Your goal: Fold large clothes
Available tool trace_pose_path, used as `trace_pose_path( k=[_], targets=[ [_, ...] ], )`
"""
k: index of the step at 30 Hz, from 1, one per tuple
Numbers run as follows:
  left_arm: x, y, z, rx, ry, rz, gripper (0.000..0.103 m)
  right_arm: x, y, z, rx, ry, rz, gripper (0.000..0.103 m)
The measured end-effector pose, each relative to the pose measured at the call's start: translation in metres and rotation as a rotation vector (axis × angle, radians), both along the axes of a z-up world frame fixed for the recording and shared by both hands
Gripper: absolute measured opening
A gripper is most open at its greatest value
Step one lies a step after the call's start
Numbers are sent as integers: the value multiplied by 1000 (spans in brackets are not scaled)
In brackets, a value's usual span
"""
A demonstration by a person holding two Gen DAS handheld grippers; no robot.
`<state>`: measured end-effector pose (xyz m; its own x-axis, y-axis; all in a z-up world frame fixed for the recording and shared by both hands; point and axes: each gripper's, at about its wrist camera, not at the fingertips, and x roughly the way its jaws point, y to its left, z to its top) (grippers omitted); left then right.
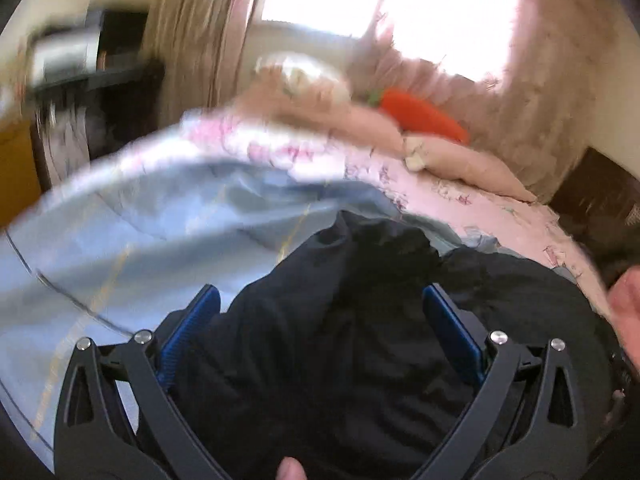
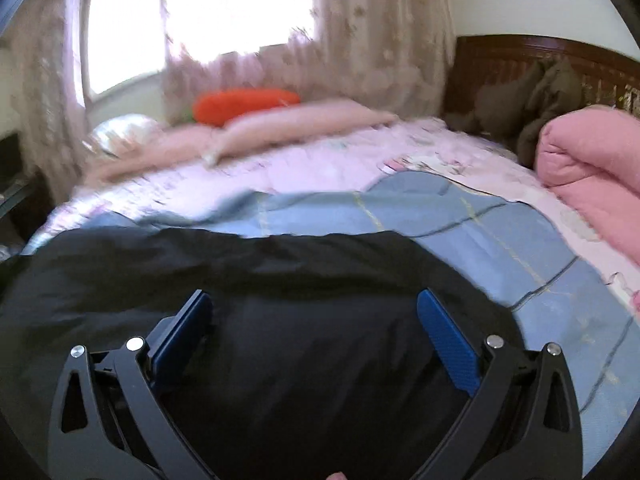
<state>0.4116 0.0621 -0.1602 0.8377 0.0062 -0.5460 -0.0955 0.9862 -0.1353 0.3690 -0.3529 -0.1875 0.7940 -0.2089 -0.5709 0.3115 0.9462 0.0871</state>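
- left tool (image 1: pixel 320 308) spread wide over the black garment (image 1: pixel 340 340), gripping nothing
- right tool (image 2: pixel 314 312) spread too, same garment (image 2: pixel 280 320)
- garment lies on a blue sheet (image 2: pixel 460 220) on the bed (image 2: pixel 320 160)

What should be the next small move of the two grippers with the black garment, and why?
Probably lower both and close on the cloth. The left gripper and right gripper are both open over the black garment, holding nothing. It lies spread on the blue checked sheet, its far edge fairly straight in the right wrist view, but bunched in the left.
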Motion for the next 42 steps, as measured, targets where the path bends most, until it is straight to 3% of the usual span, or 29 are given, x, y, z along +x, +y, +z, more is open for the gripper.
trace_pose_path(
  k=[1,2,3,4,5,6,8,10,13,15,17,19,22,24,26,28,32,35,38,42],
  targets=[
    [8,-5,-9,62,72,22,101,3,-4,-7,34,31,7,102],
    [29,-9,-32,84,267,8,101,1,-6,-4,47,36,7,102],
    [32,-5,-37,33,333,3,101,1,-8,9,74,82,-14,102],
    [26,-1,-30,9,323,30,101,-1,-9,20,91,110,-35,102],
    [7,5,-5,-22,261,76,101,-6,-10,31,101,107,-43,102],
    [-4,7,12,-36,210,89,101,-22,-9,59,99,47,-45,102],
    [-34,7,62,-18,82,117,101,-46,-3,98,55,-36,-52,102],
    [-60,1,121,43,-25,131,101,-74,5,153,-15,-105,-96,102],
    [-106,-18,191,126,-164,105,101,-118,14,223,-31,-232,-201,102],
    [-153,-37,240,259,-290,97,101,-156,17,268,-18,-346,-242,102],
    [-194,-51,272,326,-358,83,101,-185,31,301,-77,-365,-250,102],
    [-243,-59,296,296,-393,67,101,-208,47,323,-166,-324,-297,102],
    [-300,-60,301,244,-403,52,101,-259,78,329,-227,-276,-196,102],
    [-335,-50,288,161,-338,-18,101,-296,96,312,-220,-222,-78,102],
    [-355,-40,265,87,-262,-69,101,-320,107,285,-162,-159,-22,102],
    [-363,-34,236,54,-180,-81,101,-339,110,247,-39,-82,6,102],
    [-357,-34,203,84,-57,-61,101,-343,107,189,161,68,37,102],
    [-351,-36,190,92,-10,-86,101,-326,114,185,112,107,40,102],
    [-350,-41,181,71,12,-119,101,-322,124,193,12,82,37,102],
    [-348,-61,169,129,22,-154,101,-318,128,193,37,86,92,102]
  ],
)
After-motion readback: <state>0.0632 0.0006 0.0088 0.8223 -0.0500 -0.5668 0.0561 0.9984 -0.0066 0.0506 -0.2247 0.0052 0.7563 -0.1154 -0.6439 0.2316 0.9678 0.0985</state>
